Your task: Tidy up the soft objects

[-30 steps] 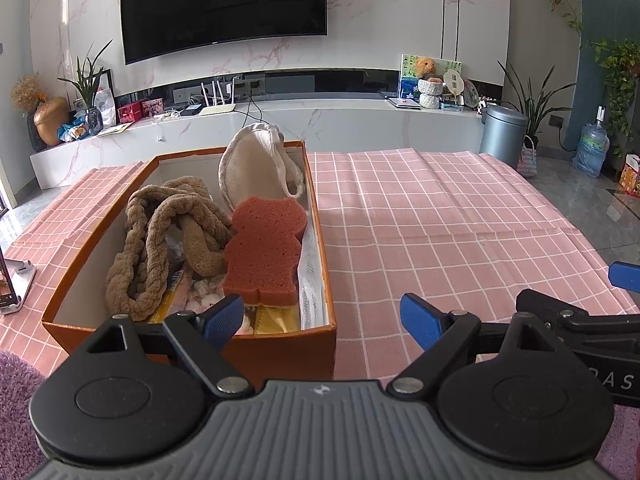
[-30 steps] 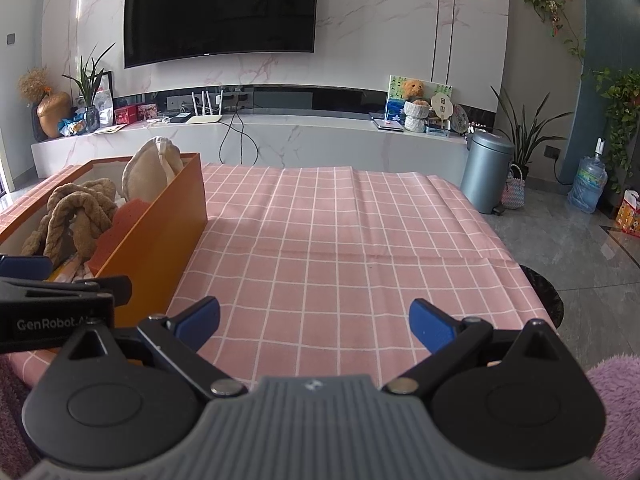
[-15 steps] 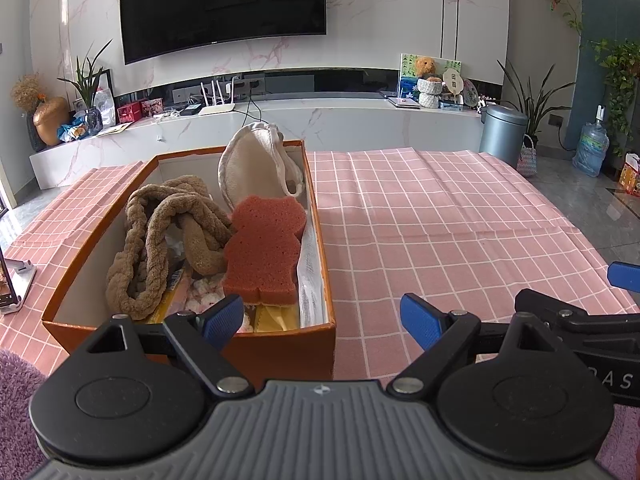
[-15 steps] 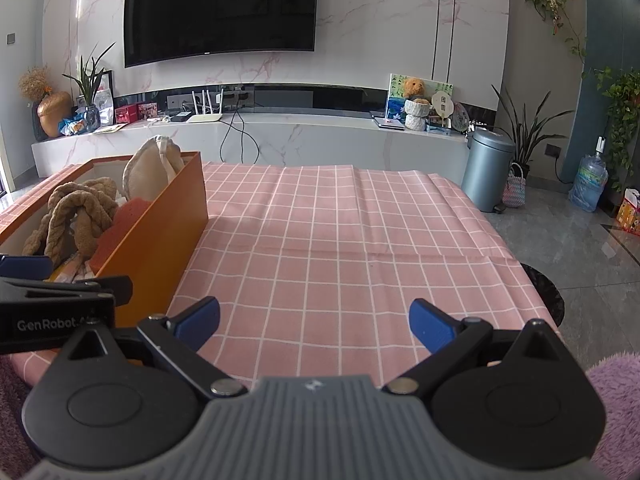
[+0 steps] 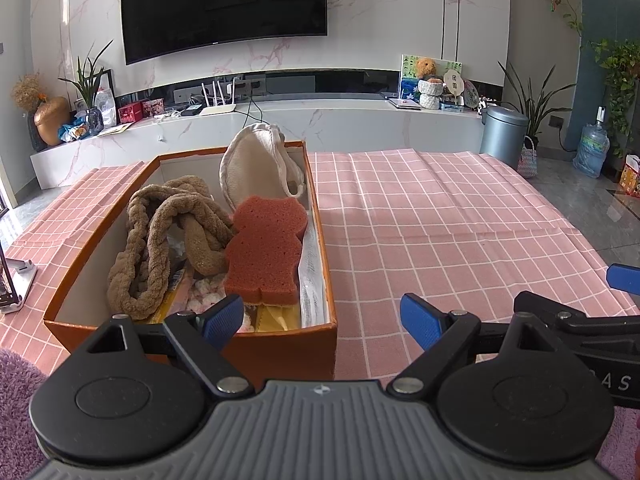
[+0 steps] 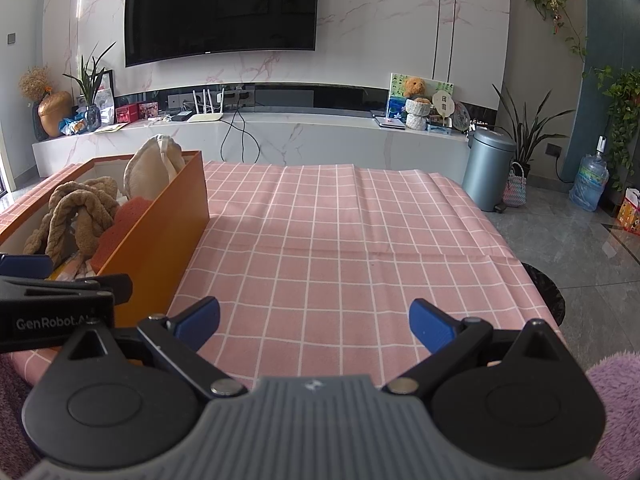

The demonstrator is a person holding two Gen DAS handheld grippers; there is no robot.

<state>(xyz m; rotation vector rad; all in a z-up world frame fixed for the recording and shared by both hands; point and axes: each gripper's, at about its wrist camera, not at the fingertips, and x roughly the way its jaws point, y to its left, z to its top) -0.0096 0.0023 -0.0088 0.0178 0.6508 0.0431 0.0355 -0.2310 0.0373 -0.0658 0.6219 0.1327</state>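
Blue-padded jaws of the left gripper (image 5: 322,320) and right gripper (image 6: 314,322) both gape wide, holding nothing, above the pink checked cloth (image 6: 340,232). Rope (image 5: 160,236), sponge (image 5: 266,250) and cream pouch (image 5: 256,168) lie in the orange box (image 5: 280,348).

— What carries it all?
— A table under a pink checked tablecloth (image 5: 432,216), creased across its middle.
— And directly on it?
— An orange cardboard box (image 5: 280,344) stands lengthwise on the left side. A white stand (image 5: 18,280) sits at the far left edge.
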